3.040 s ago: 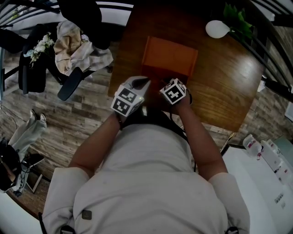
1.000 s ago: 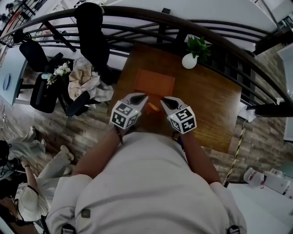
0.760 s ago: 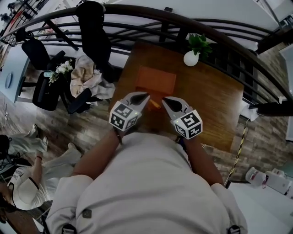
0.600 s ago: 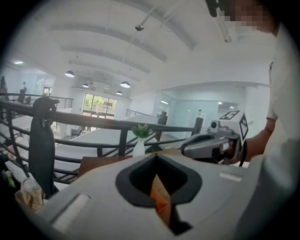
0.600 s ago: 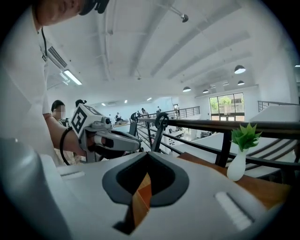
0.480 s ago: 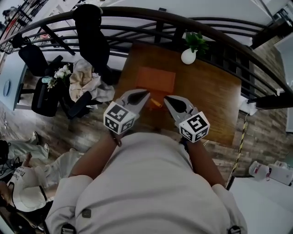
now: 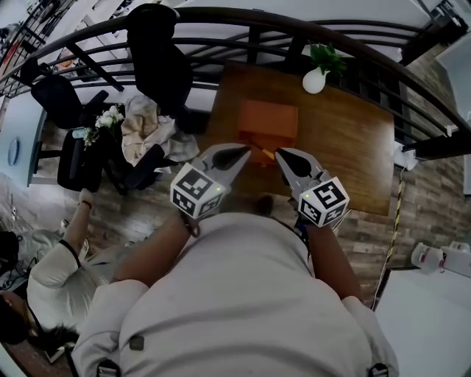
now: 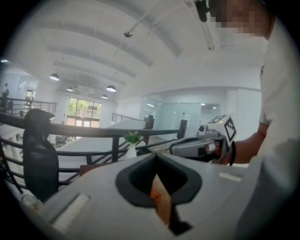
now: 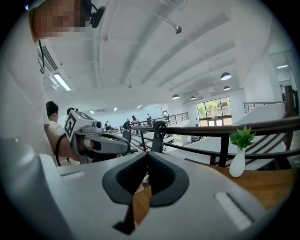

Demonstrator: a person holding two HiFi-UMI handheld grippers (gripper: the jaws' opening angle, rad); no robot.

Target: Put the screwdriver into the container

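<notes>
The orange container (image 7: 268,120) lies on the brown table (image 7: 346,147), far below both grippers. A small orange screwdriver (image 7: 264,153) rests at the container's near edge; I cannot tell whether it is inside. My left gripper (image 7: 245,152) is held high above the table's near side, shut and holding nothing. My right gripper (image 7: 280,154) hovers beside it, also shut and empty. In the left gripper view the container (image 8: 161,200) shows through the gap under the jaws, and the right gripper (image 8: 174,148) is to the side. The right gripper view shows the left gripper (image 9: 127,143).
A white vase with a green plant (image 7: 316,78) stands at the table's far edge, by a dark curved railing (image 7: 221,18). Black chairs and a heap of cloth (image 7: 147,125) are left of the table. A person (image 7: 55,258) is on the floor at lower left.
Both grippers have risen away from the table and look larger in the head view. The screwdriver stays at the container's near edge. The view has shifted a little.
</notes>
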